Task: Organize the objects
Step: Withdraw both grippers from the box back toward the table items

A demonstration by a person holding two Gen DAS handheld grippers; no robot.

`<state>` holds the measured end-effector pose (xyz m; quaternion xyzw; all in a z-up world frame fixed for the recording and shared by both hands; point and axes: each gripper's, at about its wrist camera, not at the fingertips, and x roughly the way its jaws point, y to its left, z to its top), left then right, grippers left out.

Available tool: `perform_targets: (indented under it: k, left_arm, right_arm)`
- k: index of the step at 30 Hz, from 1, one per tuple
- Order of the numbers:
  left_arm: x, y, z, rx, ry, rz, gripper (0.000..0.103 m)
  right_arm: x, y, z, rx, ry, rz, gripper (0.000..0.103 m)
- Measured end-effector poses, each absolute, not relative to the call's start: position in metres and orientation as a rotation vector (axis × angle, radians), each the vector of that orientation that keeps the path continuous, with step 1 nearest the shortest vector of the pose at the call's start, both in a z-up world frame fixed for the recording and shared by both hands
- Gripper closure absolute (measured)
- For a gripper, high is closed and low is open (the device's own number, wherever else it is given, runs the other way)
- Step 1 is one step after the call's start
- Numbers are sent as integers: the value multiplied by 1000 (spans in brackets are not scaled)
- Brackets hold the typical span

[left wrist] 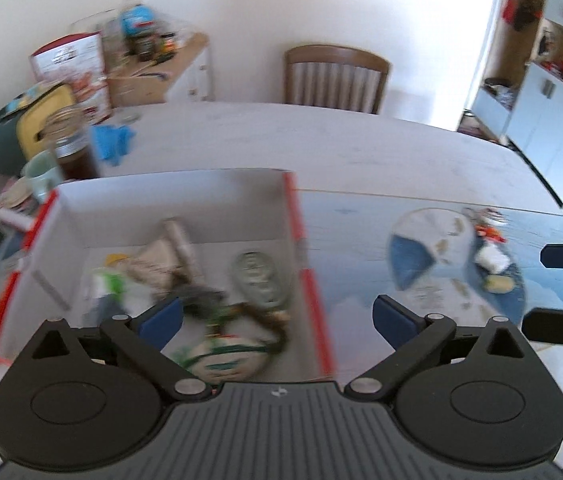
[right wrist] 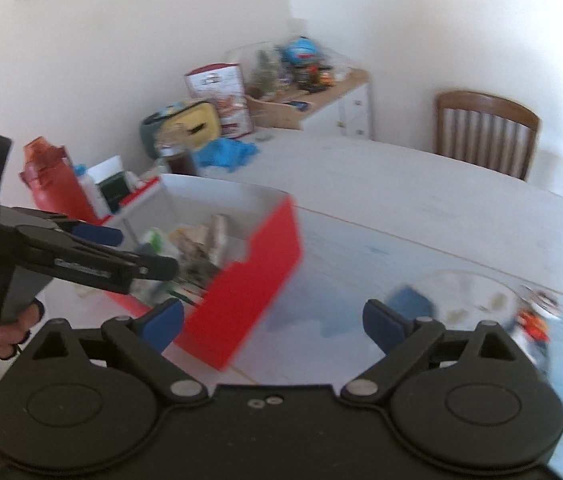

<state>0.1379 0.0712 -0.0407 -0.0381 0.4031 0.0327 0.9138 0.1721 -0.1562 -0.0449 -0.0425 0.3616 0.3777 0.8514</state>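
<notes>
Tools (left wrist: 277,320) (right wrist: 273,322) both wide, empty — red box (right wrist: 249,280) holds clutter.

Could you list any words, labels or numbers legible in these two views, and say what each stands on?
None can be read.
Red-and-white carton: print blurred.
Left gripper body: white lettering too small and blurred.
Packets in the red box: labels smeared.

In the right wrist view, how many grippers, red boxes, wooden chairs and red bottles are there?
Grippers: 2 (left gripper, right gripper)
Red box: 1
Wooden chair: 1
Red bottle: 1
Total: 5
</notes>
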Motion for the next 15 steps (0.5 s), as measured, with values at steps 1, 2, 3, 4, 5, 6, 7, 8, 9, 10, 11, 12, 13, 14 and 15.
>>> perform_targets:
  k: [1, 2, 3, 4, 5, 6, 7, 8, 9, 10, 11, 12, 13, 14, 15]
  left_arm:
    - [140, 61, -42, -77, 826, 45, 1]
    - [143, 52, -44, -77, 823, 24, 1]
    - [145, 42, -45, -74, 822, 4, 1]
    - [148, 32, -47, -69, 821, -13, 1]
    - [151, 22, -48, -62, 820, -31, 1]
    - [154, 12, -49, -57, 818, -49, 1]
    - [157, 3, -50, -54, 815, -66, 1]
    - [160, -7, -51, -51, 815, -84, 1]
    - [163, -17, -53, -50, 813, -102, 1]
    - [166, -24, -54, -50, 812, -117, 1]
    - [169, -33, -55, -49, 810, -130, 1]
    - [172, -42, -57, -45, 806, -142, 1]
    - [175, -50, -59, -40, 804, -148, 1]
    - [178, -57, -61, -34, 803, -153, 1]
    - [182, -66, -63, -27, 802, -158, 1]
  right_arm:
    - [174, -168, -47, -85, 768, 778, 7]
    - [176, -179, -49, -82, 778, 761, 7]
    - [179, -189, -51, -78, 788, 746, 7]
    - [182, -200, -53, -77, 795, 730, 7]
    - [185, -210, -55, -79, 800, 709, 7]
    - [187, -218, -57, -80, 804, 692, 7]
    - [190, -228, -60, -80, 807, 675, 7]
    - [193, -237, -62, -78, 810, 659, 7]
    - [196, -245, -64, -74, 815, 643, 7]
    - [199, -254, -66, -63, 821, 630, 7]
    - [203, -261, -68, -50, 830, 621, 7]
    - [206, -268, -70, -38, 837, 612, 7]
    - [209, -275, -72, -35, 842, 603, 7]
    - [212, -281, -74, -37, 843, 594, 7]
    - [216, -288, -76, -39, 843, 586, 7]
